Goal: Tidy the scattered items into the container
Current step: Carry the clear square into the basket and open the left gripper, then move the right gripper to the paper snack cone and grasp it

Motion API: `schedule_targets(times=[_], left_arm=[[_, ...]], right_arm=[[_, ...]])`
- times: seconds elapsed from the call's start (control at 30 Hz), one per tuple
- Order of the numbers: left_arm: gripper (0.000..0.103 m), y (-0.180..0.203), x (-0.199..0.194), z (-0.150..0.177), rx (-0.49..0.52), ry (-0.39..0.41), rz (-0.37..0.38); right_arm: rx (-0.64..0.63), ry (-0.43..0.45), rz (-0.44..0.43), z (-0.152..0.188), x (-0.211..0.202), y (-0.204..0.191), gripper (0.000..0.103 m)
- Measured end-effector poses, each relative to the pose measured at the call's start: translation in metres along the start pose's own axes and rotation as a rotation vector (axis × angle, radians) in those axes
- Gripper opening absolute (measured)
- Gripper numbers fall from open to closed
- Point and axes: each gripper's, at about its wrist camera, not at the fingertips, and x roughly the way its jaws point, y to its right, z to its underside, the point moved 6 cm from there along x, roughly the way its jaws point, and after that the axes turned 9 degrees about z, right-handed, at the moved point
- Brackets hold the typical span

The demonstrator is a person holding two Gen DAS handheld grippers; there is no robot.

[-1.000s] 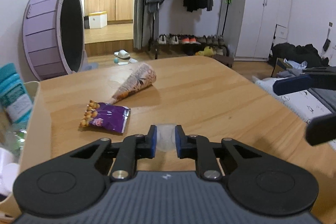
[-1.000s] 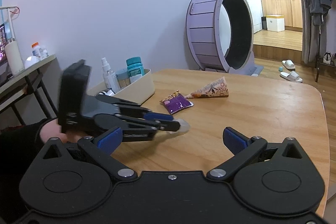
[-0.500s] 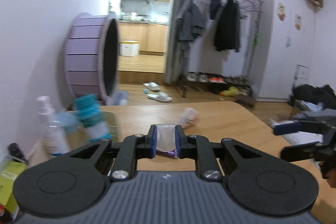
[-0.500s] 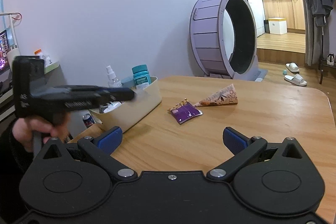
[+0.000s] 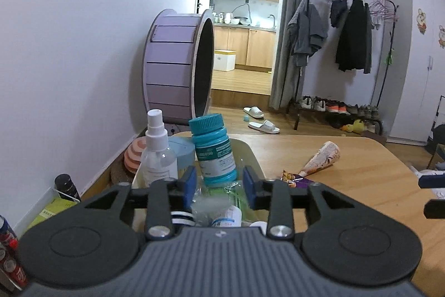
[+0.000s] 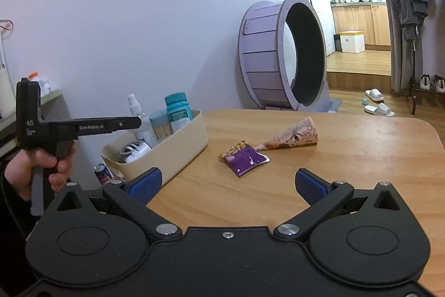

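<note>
- While the left tongs hang over the bin, their jaws are opening, with nothing pressed between the blue pads.
- Just below those pads a clear, crinkled packet lies among the bin's contents, free of the tongs.
- Seen from the right side, a hand grips the left tool's handle, and its tip reaches over the bin's near end, by the spray bottle.
- Upright at the bin's far end stand the spray bottle, a teal-capped bottle and a pale blue tub, close together.
- Right tongs are spread wide and empty, low over the tabletop, well apart from the bin.
- Ahead of the right tongs, a purple snack pack lies flat on the tabletop, outside the bin.
- Touching that pack's far corner, a patterned paper cone lies on its side, its wide end pointing away from the bin.
- Beyond the tabletop, a purple wheel stands against the wall.
</note>
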Motion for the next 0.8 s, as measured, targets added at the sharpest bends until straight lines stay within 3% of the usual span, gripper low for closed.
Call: schedule_targets(times=[0.07,0.3,0.53,0.8], left_arm=[[0.044,0.001,-0.003,0.001,0.004,0.006,-0.002],[0.054,0.02,-0.009,0.007,-0.05,-0.015,0.135],[0.059,0.054,-0.009,0.023,-0.03,-0.055,0.215],[0.062,0.079,-0.011,0.03,0.022,-0.047,0.273]], right_arm=[[-0.004,0.001,0.014,0.002,0.001,-0.001,0.103],[0.004,0.002,0.042,0.003,0.005,-0.002,0.103],[0.002,0.005,0.07,0.002,0.005,-0.001,0.103],[0.07,-0.017,0.115,0.003,0.01,0.013,0.103]])
